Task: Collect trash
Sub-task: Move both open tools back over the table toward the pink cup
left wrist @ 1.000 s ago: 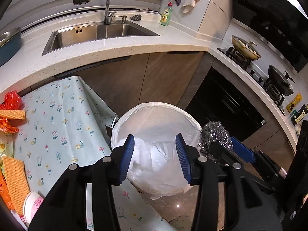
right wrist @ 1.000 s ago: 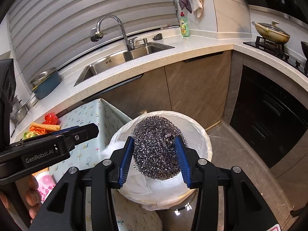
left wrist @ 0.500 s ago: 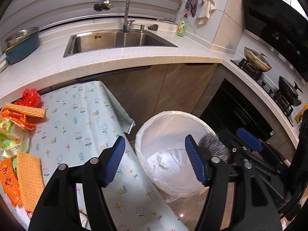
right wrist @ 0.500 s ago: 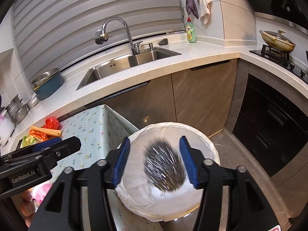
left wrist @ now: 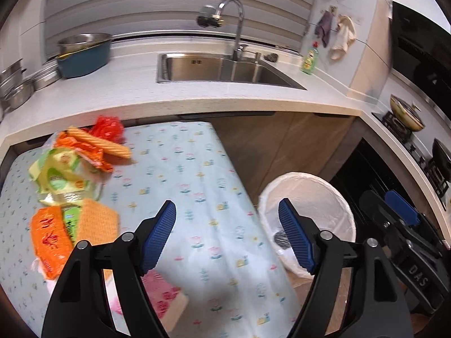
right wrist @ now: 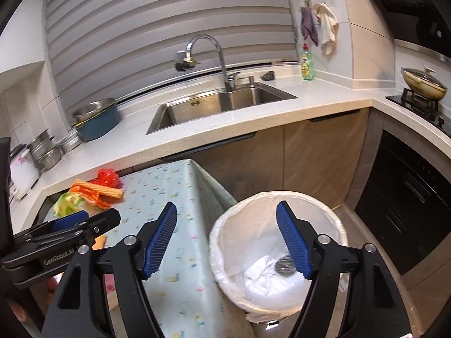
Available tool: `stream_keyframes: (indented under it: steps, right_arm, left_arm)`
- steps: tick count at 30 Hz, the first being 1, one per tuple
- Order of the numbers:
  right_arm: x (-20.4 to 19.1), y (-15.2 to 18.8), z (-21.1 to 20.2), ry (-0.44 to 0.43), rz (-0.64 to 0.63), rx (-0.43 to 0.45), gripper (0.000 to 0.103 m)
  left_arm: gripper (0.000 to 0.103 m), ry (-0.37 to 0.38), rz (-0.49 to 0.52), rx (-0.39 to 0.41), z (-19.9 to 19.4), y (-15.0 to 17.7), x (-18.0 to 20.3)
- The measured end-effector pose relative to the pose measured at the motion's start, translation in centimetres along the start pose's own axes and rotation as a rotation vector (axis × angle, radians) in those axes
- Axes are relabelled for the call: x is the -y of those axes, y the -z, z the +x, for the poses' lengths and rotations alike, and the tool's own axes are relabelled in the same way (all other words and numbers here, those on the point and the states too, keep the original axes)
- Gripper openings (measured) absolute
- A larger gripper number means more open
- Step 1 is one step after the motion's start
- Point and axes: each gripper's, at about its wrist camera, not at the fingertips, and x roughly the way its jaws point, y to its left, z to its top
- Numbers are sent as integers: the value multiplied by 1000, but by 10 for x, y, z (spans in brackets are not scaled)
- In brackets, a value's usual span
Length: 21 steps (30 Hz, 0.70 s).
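Two claws are counted: the left claw (left wrist: 227,235) and the right claw (right wrist: 227,239), each with two blue ribbed pads.

One lined trash bin (right wrist: 225,231) is seen, with one steel-wool scourer (right wrist: 283,264) and one crumpled white wad (right wrist: 260,277) inside; a second scourer (right wrist: 267,75) is seen by the sink (right wrist: 180,111).

One faucet (right wrist: 210,56), one green dish-soap bottle (right wrist: 306,63) and two hanging cloths (right wrist: 318,26) are counted.

On the flowered tabletop (left wrist: 180,174), one red crumpled bag (left wrist: 108,128) and two orange waffle cloths, one rolled (left wrist: 98,140), one flat (left wrist: 97,221), are counted; the wrappers are piled too closely to be counted.

One blue basin (left wrist: 83,56) is seen.
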Motion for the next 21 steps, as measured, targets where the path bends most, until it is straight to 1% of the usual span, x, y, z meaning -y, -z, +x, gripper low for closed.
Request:
stream_keyframes:
  steps: [2, 4, 7, 10, 14, 21]
  right_arm:
    - [-15, 4, -4, -23, -21, -6, 74]
    - [-31, 9, -6, -45, -44, -16, 75]
    - [-56, 19, -9, -74, -85, -31, 78]
    - [-80, 30, -10, -105, -118, -50, 79]
    - [-109, 43, -10, -141, -154, -73, 82]
    - [-148, 67, -3, -180, -198, -128, 83]
  left_arm:
    - [72, -24, -23, 6, -9, 3, -16]
    - [75, -46, -53, 7, -17, 6, -32]
    - [75, -77, -90, 12, -29, 11, -57]
    - [75, -122, -118, 15, -40, 17, -82]
    - [76, -162, -160, 5, -52, 28, -114]
    - [76, -229, -202, -9, -67, 47, -156]
